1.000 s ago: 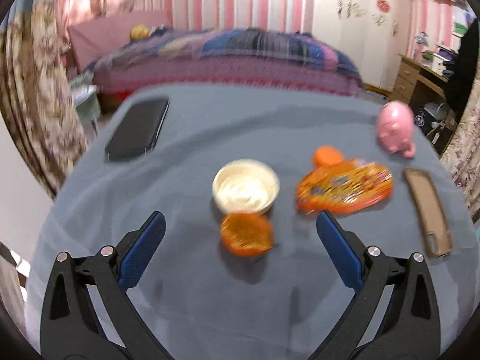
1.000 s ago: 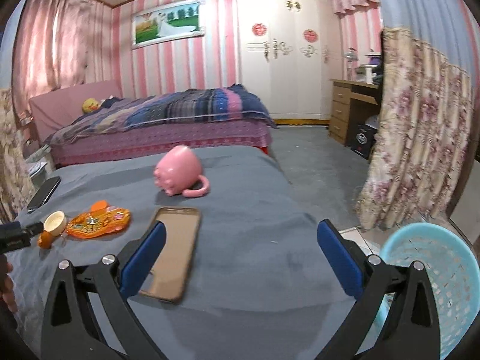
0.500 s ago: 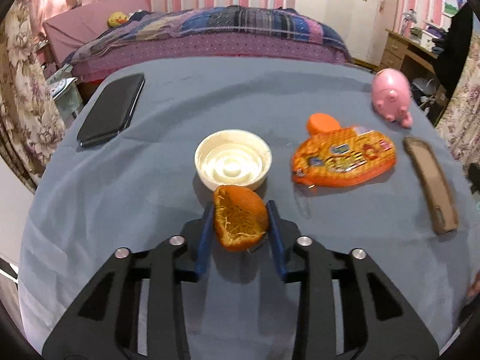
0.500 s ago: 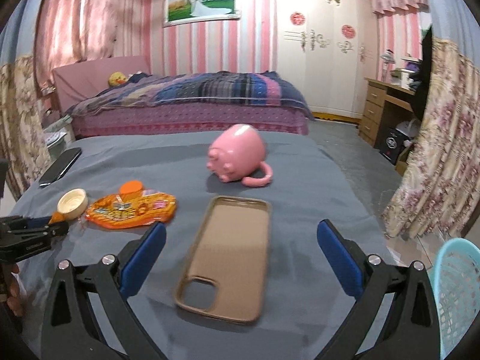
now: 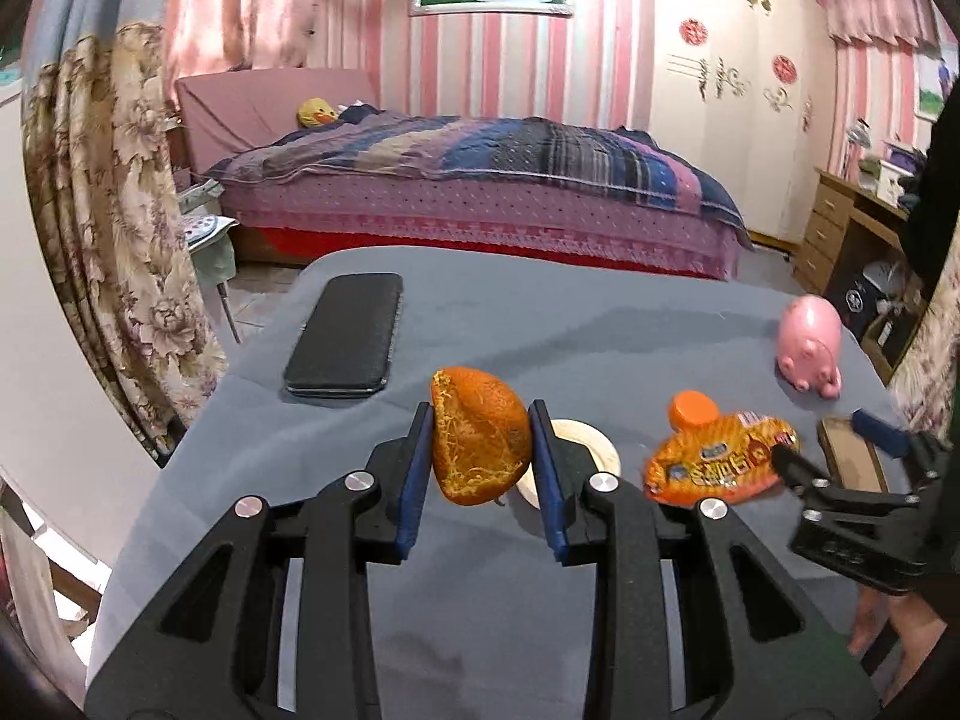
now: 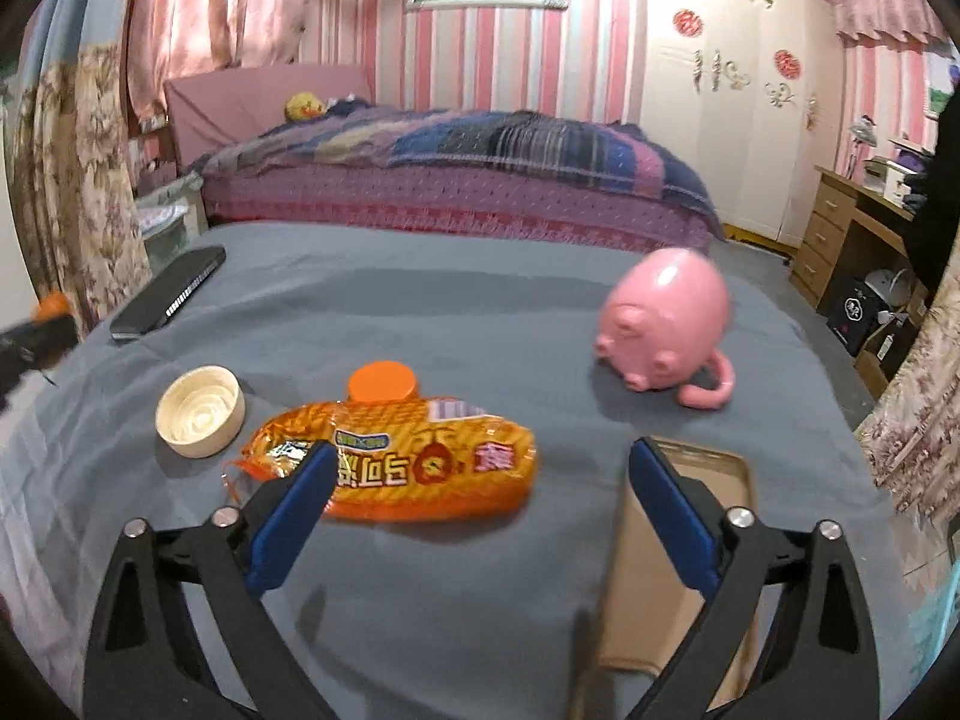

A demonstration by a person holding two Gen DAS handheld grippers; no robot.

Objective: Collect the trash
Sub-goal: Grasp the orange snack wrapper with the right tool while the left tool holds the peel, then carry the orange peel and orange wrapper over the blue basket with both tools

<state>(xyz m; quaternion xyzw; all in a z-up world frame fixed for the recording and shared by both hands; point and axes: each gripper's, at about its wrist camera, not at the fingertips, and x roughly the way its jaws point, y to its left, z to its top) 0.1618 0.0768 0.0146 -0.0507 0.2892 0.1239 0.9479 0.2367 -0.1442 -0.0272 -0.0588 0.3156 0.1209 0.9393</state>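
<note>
My left gripper (image 5: 480,450) is shut on an orange peel (image 5: 480,438) and holds it lifted above the grey table (image 5: 540,324). An orange snack wrapper (image 6: 408,462) lies on the table, with an orange cap (image 6: 382,382) behind it and a white lid (image 6: 201,411) to its left. My right gripper (image 6: 480,498) is open and low over the table, its left finger (image 6: 294,498) over the wrapper's near left end. The wrapper (image 5: 720,468) and right gripper (image 5: 840,450) also show in the left wrist view.
A black phone (image 5: 345,336) lies at the table's far left. A pink pig-shaped mug (image 6: 666,318) lies on its side at the right. A brown phone case (image 6: 678,546) lies under my right gripper's right finger. A bed (image 5: 480,180) stands behind the table.
My left gripper closed on the orange peel and lifted it off the table. My right gripper moved left and forward from the phone case toward the snack wrapper.
</note>
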